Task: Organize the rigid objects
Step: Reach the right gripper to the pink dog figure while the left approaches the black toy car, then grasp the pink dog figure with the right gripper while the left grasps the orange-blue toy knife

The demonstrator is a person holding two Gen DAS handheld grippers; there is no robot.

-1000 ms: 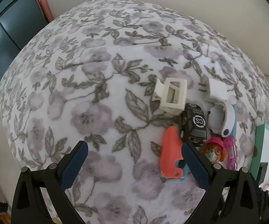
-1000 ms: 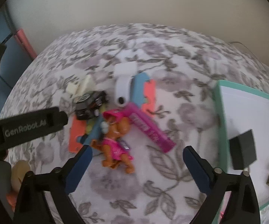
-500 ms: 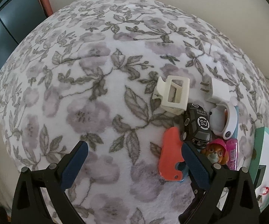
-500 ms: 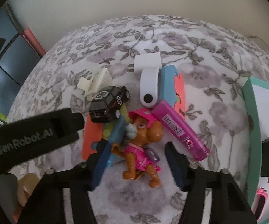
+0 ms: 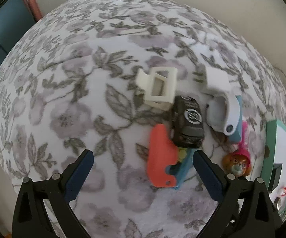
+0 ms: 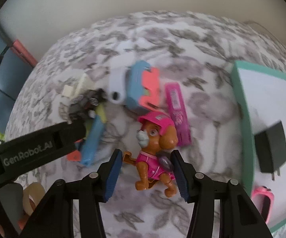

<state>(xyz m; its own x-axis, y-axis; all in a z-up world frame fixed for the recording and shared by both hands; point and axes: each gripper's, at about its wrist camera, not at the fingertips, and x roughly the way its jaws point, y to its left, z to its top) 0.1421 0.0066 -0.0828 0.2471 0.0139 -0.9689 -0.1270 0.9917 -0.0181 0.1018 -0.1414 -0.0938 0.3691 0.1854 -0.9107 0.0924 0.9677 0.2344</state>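
Right gripper (image 6: 147,170): closed in on the dog figure (image 6: 154,150), pads pressing its pink body on both sides.
Dog figure: upright between the fingers, over the floral cloth (image 6: 162,45), beside the pink tube (image 6: 177,112).
Left gripper (image 5: 143,170): wide apart, holding nothing, low over the cloth.
Pile ahead: orange piece (image 5: 159,156) between its fingertips, black toy car (image 5: 188,125) just beyond.
Far right: teal tray (image 6: 240,99), black charger (image 6: 271,146) inside.

- Floral cloth (image 5: 67,103) under everything: soft, fuzzy, matt.
- Toy dog (image 6: 154,150): glossy moulded plastic.
- Toy car (image 5: 187,125): shiny black plastic.
- Orange piece (image 5: 159,158): smooth matt plastic.
- Cream clip (image 5: 158,88): matt plastic.
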